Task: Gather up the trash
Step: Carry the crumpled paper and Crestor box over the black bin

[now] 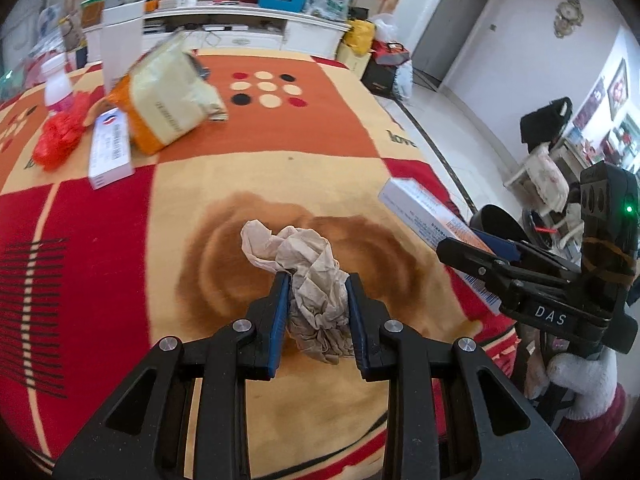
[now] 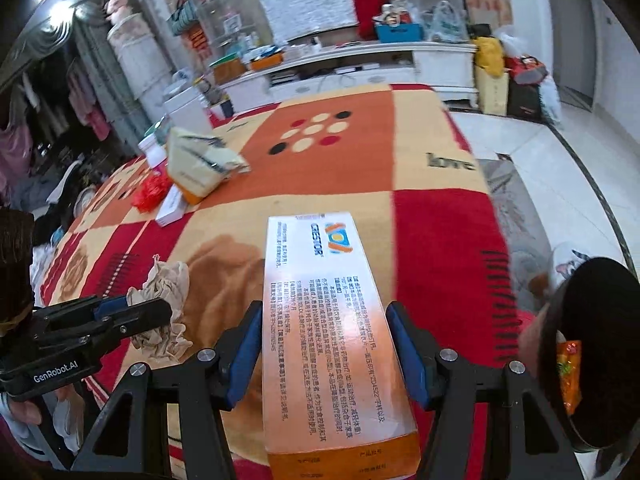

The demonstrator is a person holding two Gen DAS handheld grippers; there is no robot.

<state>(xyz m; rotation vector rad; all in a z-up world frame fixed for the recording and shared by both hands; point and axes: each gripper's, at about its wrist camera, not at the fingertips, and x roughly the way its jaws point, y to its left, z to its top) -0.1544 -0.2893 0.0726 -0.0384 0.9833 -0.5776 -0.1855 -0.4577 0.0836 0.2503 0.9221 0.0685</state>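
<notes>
Right claw [image 2: 326,344] grips the long box [image 2: 332,328] lengthwise; the black bin [image 2: 596,360] sits just right of it, off the blanket's [image 2: 432,220] near-right edge. Left claw [image 1: 318,300] clamps crumpled paper [image 1: 308,276].

**Open middle, clutter at the far left**

The blanket-covered worktop [image 1: 280,160] lay bare across its middle and far right. At the far left, a torn bag [image 1: 168,96], a white box [image 1: 110,148] and a red wrapper [image 1: 60,136] crowded together. Near the front, crumpled paper [image 1: 308,276] and a long box [image 2: 324,320] lay apart, with bare blanket between them. A black bin [image 2: 592,356] stood off the right edge.
</notes>
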